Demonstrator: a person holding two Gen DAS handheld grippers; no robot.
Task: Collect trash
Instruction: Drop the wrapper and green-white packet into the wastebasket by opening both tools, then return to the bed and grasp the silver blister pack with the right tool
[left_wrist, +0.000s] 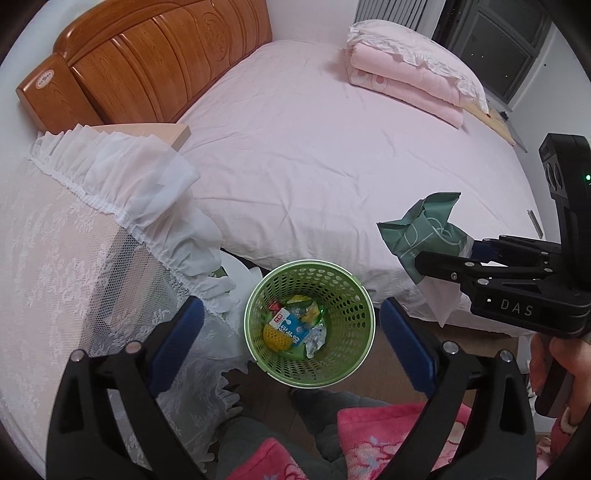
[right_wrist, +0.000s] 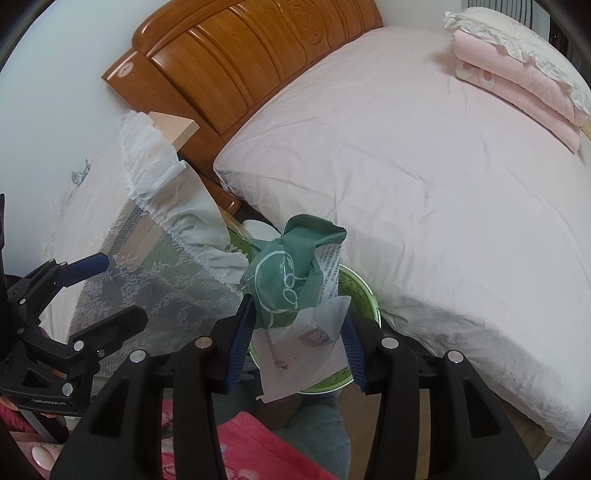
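Wrapper (right_wrist: 295, 273) in right claw (right_wrist: 299, 332), above basket (left_wrist: 347, 295)

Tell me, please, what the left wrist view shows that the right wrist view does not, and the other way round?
Only the left wrist view looks into the green basket: a blue-and-white carton and other scraps lie at its bottom, and the left gripper stands open and empty above it. Only the right wrist view shows the blue pads pressing the white paper under the green wrapper, which hides most of the basket. Both show the right gripper shut on that wrapper, the pink bed and the wooden headboard.
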